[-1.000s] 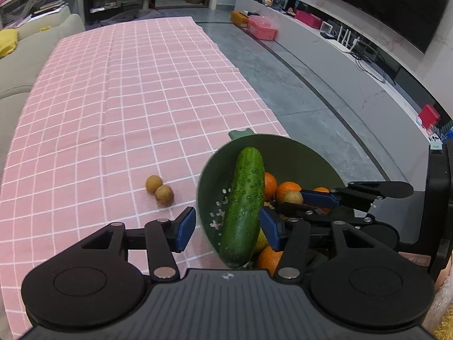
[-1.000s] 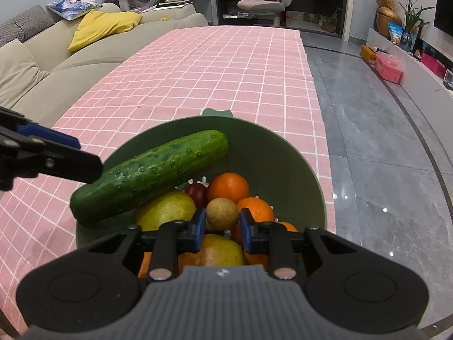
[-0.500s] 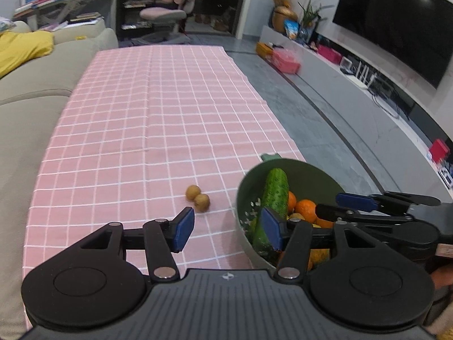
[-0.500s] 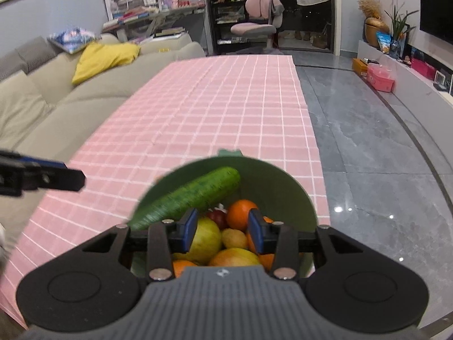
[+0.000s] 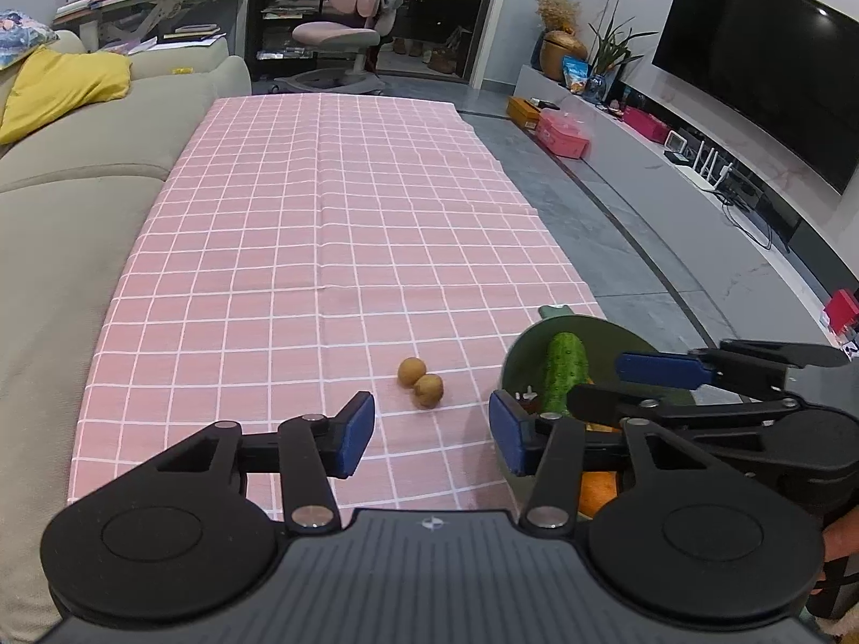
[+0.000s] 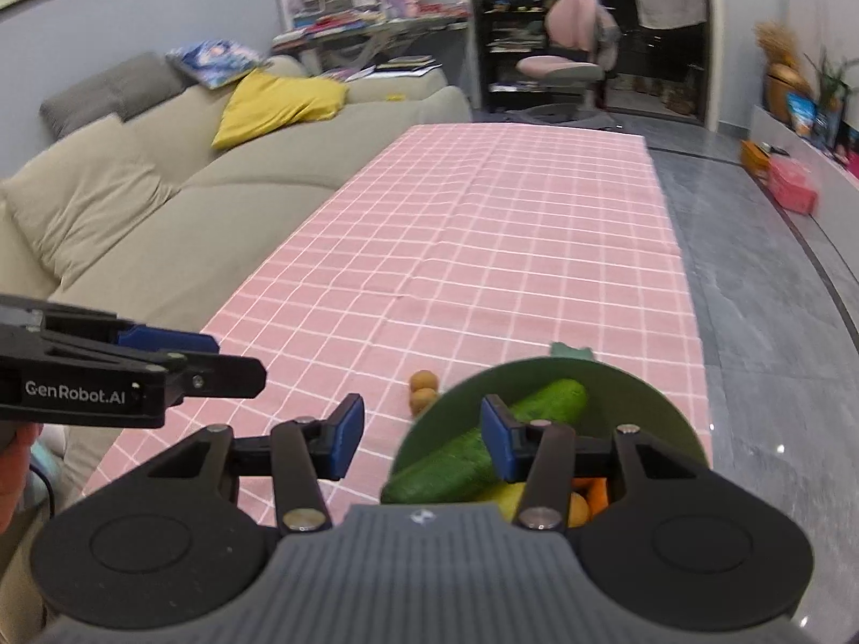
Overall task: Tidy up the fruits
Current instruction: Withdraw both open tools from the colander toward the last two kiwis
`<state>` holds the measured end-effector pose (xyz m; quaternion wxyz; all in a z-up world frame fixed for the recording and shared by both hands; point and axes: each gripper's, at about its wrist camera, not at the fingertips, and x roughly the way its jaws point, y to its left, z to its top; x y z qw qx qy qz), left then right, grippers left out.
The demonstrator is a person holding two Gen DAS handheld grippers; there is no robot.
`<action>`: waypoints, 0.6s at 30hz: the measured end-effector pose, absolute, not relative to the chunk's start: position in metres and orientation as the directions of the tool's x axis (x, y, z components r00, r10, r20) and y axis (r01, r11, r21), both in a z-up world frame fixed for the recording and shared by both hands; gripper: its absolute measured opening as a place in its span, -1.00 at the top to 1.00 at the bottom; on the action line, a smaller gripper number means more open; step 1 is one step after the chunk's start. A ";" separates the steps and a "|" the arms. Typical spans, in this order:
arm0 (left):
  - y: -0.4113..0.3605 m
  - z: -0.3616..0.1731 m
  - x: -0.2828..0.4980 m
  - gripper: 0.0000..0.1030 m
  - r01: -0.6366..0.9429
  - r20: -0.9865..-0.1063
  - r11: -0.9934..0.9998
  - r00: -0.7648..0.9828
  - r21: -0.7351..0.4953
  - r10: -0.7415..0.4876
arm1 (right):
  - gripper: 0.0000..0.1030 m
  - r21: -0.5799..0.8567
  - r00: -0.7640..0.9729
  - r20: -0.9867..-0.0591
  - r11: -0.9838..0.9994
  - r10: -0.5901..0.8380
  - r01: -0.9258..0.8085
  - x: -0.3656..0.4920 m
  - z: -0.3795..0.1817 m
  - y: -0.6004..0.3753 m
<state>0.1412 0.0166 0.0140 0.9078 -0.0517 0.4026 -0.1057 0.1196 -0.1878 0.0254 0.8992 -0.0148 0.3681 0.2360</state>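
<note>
Both pairs of jaws stand apart with nothing between them: we see the left gripper (image 5: 432, 432) above the pink checked cloth (image 5: 333, 225) on the surface, its blue pads (image 5: 351, 440) bare and its jaws just now drawn a little closer together, while the right gripper (image 6: 416, 437) hangs over the near edge of the green bowl (image 6: 644, 402), its jaws having just been opening and gripping nothing. We find the fruit mostly in that bowl, which sits at the near right corner of the cloth: a cucumber (image 6: 483, 445) lies slantwise across the top, its far end leaning on the bowl's inner wall, and under it we make out a yellow fruit (image 6: 504, 496) and some orange ones (image 6: 588, 499), partly hidden by the right gripper's frame. Two small brown fruits (image 5: 421, 380) lie touching each other on the cloth just left of the bowl, outside it. From the left wrist view the right gripper (image 5: 601, 381) reaches in above the bowl (image 5: 523, 359); from the right wrist view the left gripper (image 6: 215, 359) shows at the left edge, held by a hand (image 6: 16, 461). A beige sofa (image 6: 161, 225) with a yellow cushion (image 6: 274, 104) runs along the cloth's left side.
</note>
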 end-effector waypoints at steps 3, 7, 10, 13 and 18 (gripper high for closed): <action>0.020 0.008 0.152 0.02 0.149 -0.733 0.969 0.633 -0.199 -0.248 | 0.15 0.117 0.595 -0.693 0.878 0.407 -0.465 0.133 0.021 -0.176; 0.019 -0.005 0.168 0.11 0.158 -0.755 0.964 0.599 -0.216 -0.267 | 0.48 0.092 0.586 -0.715 0.883 0.380 -0.460 0.153 0.014 -0.172; 0.019 -0.017 0.184 0.18 0.132 -0.778 0.960 0.565 -0.246 -0.276 | 0.49 0.091 0.578 -0.723 0.881 0.379 -0.464 0.168 0.011 -0.173; 0.020 -0.029 0.199 0.21 0.094 -0.793 0.953 0.534 -0.289 -0.293 | 0.50 0.090 0.563 -0.737 0.880 0.374 -0.467 0.183 0.006 -0.174; 0.017 -0.053 0.223 0.26 0.051 -0.816 0.946 0.492 -0.321 -0.303 | 0.50 0.095 0.547 -0.750 0.879 0.372 -0.468 0.207 -0.003 -0.173</action>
